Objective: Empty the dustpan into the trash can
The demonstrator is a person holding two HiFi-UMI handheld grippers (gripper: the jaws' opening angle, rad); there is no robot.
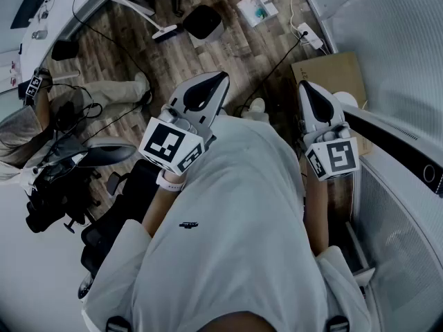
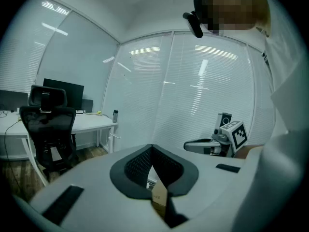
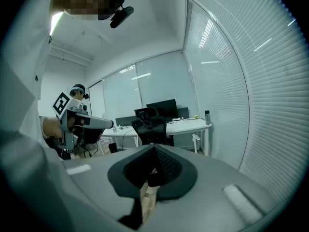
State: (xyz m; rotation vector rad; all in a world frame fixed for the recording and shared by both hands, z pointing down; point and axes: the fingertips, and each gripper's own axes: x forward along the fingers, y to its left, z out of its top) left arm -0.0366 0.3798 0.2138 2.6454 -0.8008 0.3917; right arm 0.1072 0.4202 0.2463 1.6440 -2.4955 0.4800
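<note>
Both sets of jaws are fully closed with nothing between them: left gripper (image 2: pixel 152 151) pads meet tip to tip, same on the right gripper (image 3: pixel 155 150). Both are held out in front of the person's pale shirt (image 1: pixel 235 206), pointing roughly forward and well apart from each other. The right one is just beside a cardboard box (image 1: pixel 332 75). Neither touches anything.

A black trash can (image 1: pixel 203 21) with a pale rim stands on the wood floor (image 1: pixel 228 54) at the top of the head view, well ahead of both grippers. Just left of it lies a white long-handled tool (image 1: pixel 165 31), head next to the can, handle running up-left. Can't tell from this view whether that is the dustpan or a broom.

Also on the floor: a white power strip (image 1: pixel 309 35) with a black cable (image 1: pixel 277 68) trailing from it, and a small white box (image 1: pixel 257 7) with something teal inside. Another person's beige trouser leg (image 1: pixel 104 90) shows at left.

Gripper views: a white counter (image 2: pixel 91 122) by the glass wall (image 2: pixel 193 95) with blinds carries a monitor (image 2: pixel 63 87) and a bottle (image 2: pixel 115 115). A black office chair (image 2: pixel 48 124) stands in front of it.
</note>
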